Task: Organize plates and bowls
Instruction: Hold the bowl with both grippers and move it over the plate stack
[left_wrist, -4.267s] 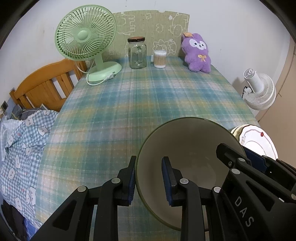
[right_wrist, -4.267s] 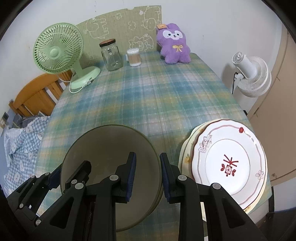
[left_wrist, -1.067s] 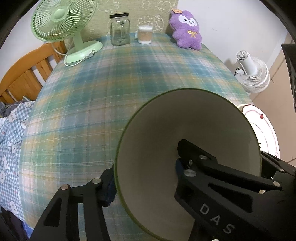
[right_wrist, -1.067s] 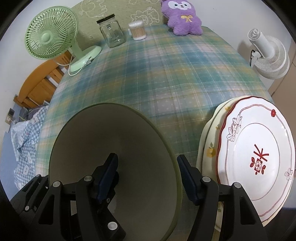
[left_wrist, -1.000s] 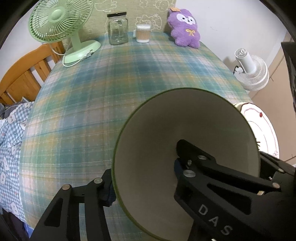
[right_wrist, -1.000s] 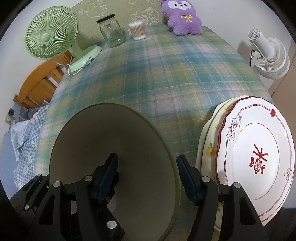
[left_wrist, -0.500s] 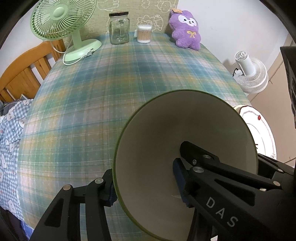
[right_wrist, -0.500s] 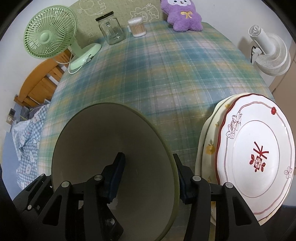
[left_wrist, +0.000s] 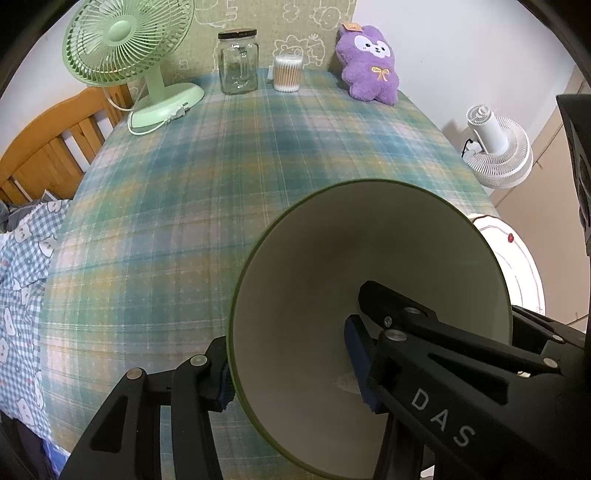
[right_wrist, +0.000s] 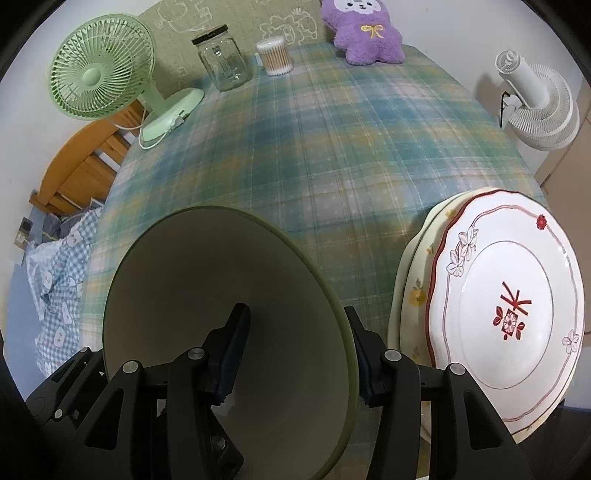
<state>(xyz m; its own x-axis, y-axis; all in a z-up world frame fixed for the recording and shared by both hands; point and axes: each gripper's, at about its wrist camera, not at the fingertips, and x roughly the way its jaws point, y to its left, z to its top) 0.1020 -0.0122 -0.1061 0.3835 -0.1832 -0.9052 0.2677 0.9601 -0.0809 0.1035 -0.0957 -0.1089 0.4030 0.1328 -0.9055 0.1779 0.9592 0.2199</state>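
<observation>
Jaws of both the left gripper (left_wrist: 291, 365) and right gripper (right_wrist: 295, 354) straddle opposite walls of the green-rimmed bowl (right_wrist: 207, 280), tilted above the table (right_wrist: 332, 147) beside stacked plates (right_wrist: 509, 314), contact unclear.

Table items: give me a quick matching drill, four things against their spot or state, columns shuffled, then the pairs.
Things:
1. green-rimmed bowl
2. red-patterned plate
3. purple plush
4. glass jar

Places or states:
A. far edge of the table, right of the cotton swabs
B. between the green fan and the cotton swabs
C. top of the plate stack at the table's right edge
D. rim straddled by both grippers' fingers

Pairs: 1-D, 2-C, 3-A, 4-B
</observation>
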